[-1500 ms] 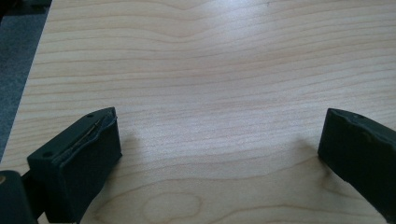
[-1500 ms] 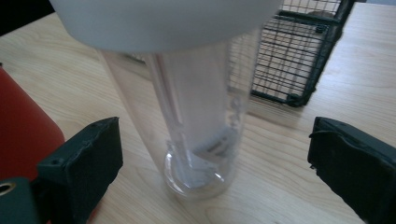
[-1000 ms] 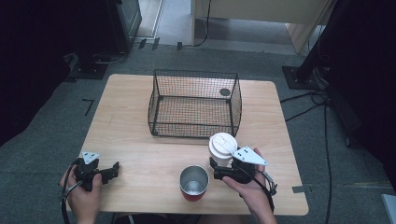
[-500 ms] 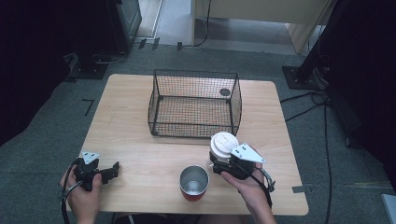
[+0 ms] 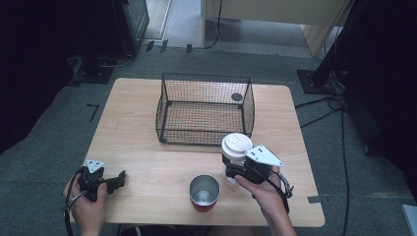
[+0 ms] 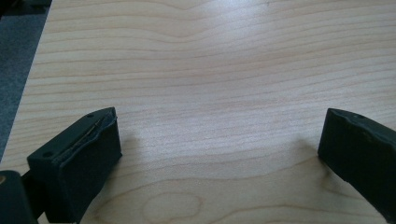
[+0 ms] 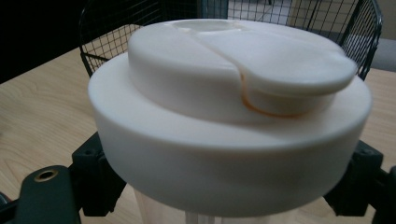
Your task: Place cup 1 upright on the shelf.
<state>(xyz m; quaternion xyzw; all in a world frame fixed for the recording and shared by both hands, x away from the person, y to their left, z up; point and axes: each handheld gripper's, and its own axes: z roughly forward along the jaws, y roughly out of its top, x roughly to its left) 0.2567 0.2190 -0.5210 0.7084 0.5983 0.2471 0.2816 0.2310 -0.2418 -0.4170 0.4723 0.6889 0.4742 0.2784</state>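
Pale rectangular wooden table on grey carpet, dark room around. Right gripper, jaws just closed, clamped on white-lidded translucent cup near right front edge, beside black wire basket. Left gripper wide, empty, front-left corner.

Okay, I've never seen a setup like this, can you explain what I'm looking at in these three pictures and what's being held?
A person sits at a wooden table and holds a hand-operated gripper in each hand. The high view looks down from above. The other two pictures come from small cameras riding on each gripper, looking along its black jaws.

On the table stand a black wire basket and an open metal cup.

The right gripper is shut on a white lid, which tops a pale piece below it; up close, the lid sits between the jaws. The left gripper rests near the table's left corner, its jaws open with bare wood between them in the left gripper view.
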